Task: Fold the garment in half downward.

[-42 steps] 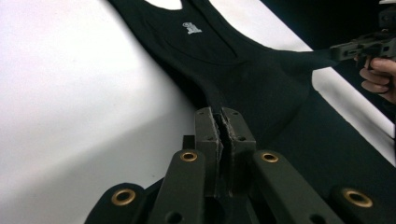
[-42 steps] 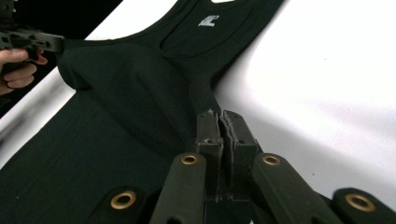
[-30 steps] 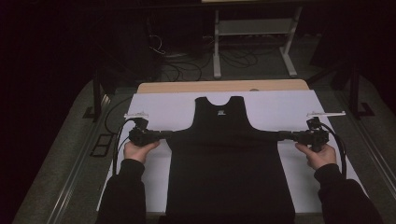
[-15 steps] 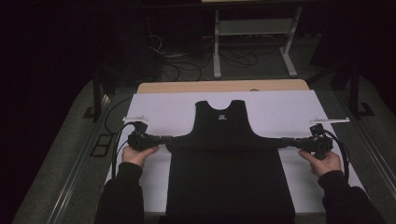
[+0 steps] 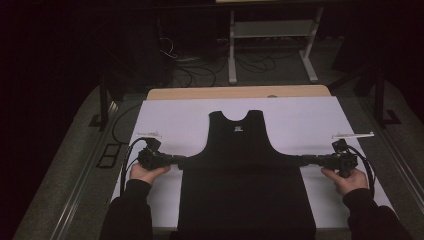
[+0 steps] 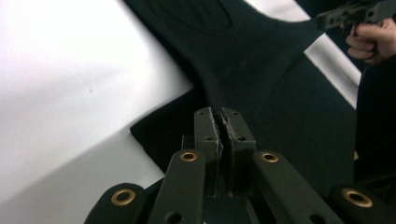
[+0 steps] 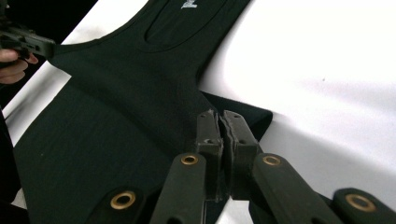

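High view: black sleeveless top (image 5: 245, 180) spread flat on white table cover (image 5: 170, 115). Left gripper (image 5: 179, 160) and right gripper (image 5: 306, 160), each clamped on an opposite side edge of the top.

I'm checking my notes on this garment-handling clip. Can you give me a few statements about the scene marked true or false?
1. The left tool is shut on the black tank top. True.
2. The right tool hangs open above the cloth. False: it is shut on the garment's other side.
3. The tank top lies on a white sheet. True.
4. The neckline points toward the person. False: it points away, to the table's far edge.
5. The garment is red. False: it is black.
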`<action>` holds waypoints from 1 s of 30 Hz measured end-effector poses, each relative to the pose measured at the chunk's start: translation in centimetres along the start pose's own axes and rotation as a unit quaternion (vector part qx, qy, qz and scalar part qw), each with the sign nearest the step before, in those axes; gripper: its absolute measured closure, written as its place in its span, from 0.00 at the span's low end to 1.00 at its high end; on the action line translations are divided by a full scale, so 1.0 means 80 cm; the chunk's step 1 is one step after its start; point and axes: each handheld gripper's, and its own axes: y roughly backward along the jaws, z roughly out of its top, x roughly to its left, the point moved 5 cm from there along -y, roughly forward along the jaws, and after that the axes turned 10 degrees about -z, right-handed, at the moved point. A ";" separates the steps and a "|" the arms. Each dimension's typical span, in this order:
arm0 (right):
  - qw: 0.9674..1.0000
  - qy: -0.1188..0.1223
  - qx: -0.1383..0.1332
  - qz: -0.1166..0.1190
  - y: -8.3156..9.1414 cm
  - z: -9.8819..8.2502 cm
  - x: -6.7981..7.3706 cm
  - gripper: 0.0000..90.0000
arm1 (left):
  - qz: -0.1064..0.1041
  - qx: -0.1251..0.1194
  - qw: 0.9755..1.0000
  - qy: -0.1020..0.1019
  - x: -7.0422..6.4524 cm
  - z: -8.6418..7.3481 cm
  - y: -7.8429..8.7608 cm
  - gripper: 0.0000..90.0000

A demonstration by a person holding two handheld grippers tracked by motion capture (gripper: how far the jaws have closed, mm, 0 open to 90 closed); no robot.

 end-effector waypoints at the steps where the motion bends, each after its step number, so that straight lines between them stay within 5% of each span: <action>1: 1.000 0.001 0.002 0.000 0.000 -0.001 0.000 0.94 | 0.000 0.003 1.000 -0.001 0.000 -0.001 0.000 0.95; 30: 0.999 0.009 0.036 0.010 0.006 -0.026 0.013 0.94 | -0.002 0.049 0.999 0.004 -0.006 -0.027 -0.006 0.94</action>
